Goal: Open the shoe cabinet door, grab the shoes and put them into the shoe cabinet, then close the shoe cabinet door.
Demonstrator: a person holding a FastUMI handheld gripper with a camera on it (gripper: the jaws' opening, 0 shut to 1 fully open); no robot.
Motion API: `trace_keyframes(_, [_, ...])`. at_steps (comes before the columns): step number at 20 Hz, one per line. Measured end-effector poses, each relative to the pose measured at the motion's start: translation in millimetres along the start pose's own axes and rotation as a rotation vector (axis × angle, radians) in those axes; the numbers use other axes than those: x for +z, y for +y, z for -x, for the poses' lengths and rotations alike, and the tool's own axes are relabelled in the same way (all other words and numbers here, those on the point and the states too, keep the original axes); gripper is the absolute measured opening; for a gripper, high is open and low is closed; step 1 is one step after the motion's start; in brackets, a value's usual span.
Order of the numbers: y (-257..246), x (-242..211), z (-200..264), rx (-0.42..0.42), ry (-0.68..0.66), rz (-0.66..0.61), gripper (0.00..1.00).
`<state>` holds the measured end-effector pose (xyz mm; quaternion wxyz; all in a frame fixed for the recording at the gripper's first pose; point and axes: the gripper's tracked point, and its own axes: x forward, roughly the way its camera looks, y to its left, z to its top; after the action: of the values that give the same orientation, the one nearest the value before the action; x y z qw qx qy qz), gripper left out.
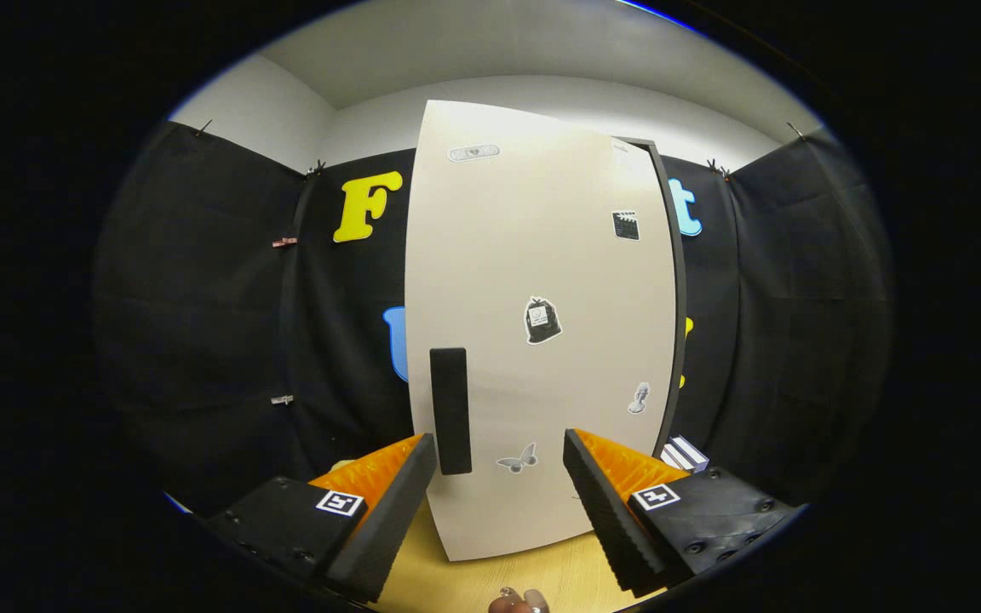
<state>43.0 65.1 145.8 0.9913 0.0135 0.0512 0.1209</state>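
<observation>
The tongs (pixel 499 464) are hanging spread apart, gripping nothing. Just ahead of them, the tall white sticker-dotted shoe cabinet door (pixel 542 340) is standing on the pale wooden counter (pixel 559 579), its black vertical handle (pixel 450 410) sitting beside the left finger.

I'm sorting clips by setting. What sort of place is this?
Most likely a staged recording booth, not a home: black cloth walls clipped up around a white cabinet door standing on a wooden tabletop. The claw is open before the door's black handle.
</observation>
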Motion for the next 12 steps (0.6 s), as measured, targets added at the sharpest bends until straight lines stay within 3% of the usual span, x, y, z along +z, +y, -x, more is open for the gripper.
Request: trace_keyframes(12, [11.3, -1.1, 4.0, -0.037, 0.003, 0.007, 0.98])
